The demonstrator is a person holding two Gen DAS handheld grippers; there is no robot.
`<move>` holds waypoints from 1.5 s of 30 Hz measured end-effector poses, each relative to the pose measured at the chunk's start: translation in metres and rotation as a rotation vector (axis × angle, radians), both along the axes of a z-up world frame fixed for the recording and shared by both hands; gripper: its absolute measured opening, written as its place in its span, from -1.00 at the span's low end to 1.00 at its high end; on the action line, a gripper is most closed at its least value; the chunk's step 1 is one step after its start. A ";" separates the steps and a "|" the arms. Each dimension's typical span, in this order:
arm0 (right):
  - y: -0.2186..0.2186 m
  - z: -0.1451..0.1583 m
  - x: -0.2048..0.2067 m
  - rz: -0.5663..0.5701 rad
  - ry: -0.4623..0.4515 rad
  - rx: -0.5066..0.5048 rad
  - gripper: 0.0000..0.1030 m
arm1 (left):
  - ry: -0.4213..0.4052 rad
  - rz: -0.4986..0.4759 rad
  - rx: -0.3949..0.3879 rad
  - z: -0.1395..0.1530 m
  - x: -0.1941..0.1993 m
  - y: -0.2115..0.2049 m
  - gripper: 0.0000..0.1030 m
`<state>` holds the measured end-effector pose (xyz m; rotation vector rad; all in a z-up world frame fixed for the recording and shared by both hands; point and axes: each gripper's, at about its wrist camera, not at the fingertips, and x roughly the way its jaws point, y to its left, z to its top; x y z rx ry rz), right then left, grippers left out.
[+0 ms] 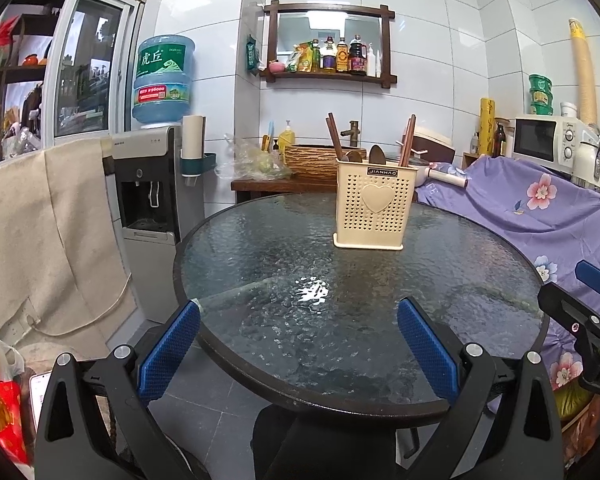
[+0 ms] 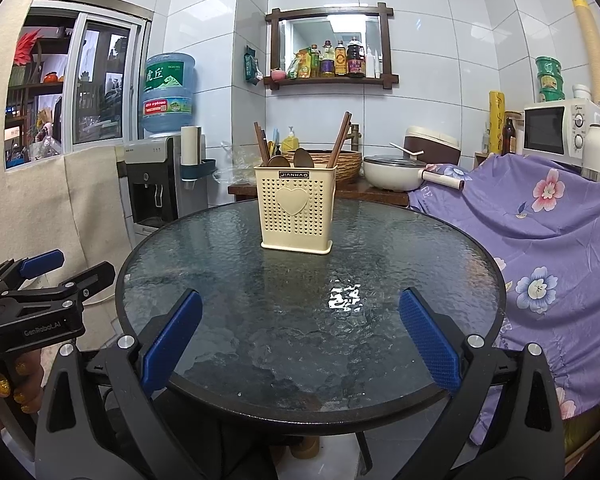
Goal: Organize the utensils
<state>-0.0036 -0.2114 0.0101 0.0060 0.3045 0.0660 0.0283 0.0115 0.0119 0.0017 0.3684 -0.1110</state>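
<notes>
A cream perforated utensil holder [image 1: 374,204] with a heart on its front stands upright on the far part of the round glass table [image 1: 260,264]. It also shows in the right wrist view [image 2: 296,210]. Brown chopsticks [image 2: 340,136] and wooden spoons [image 2: 302,157] stick out of its top. My left gripper [image 1: 300,344] is open and empty over the table's near edge. My right gripper [image 2: 302,338] is open and empty, also over the near edge. The right gripper shows at the right of the left wrist view [image 1: 580,304], and the left gripper at the left of the right wrist view [image 2: 40,280].
A water dispenser [image 1: 148,184] stands left of the table. A purple flowered cloth [image 2: 540,232] covers furniture on the right, with a microwave [image 2: 556,128] behind. A wooden side table [image 2: 364,192] behind holds a basket and a white pan [image 2: 392,172]. A beige cloth [image 1: 40,232] hangs at left.
</notes>
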 end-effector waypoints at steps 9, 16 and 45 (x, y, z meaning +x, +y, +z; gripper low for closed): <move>-0.001 -0.001 0.000 0.000 0.002 0.000 0.89 | 0.021 0.000 0.011 -0.002 0.003 -0.001 0.88; 0.000 0.000 0.000 0.000 0.002 -0.001 0.89 | 0.023 -0.005 0.015 -0.002 0.003 -0.002 0.88; 0.002 -0.005 0.000 0.005 0.008 -0.003 0.89 | 0.024 -0.005 0.020 -0.003 0.002 -0.002 0.88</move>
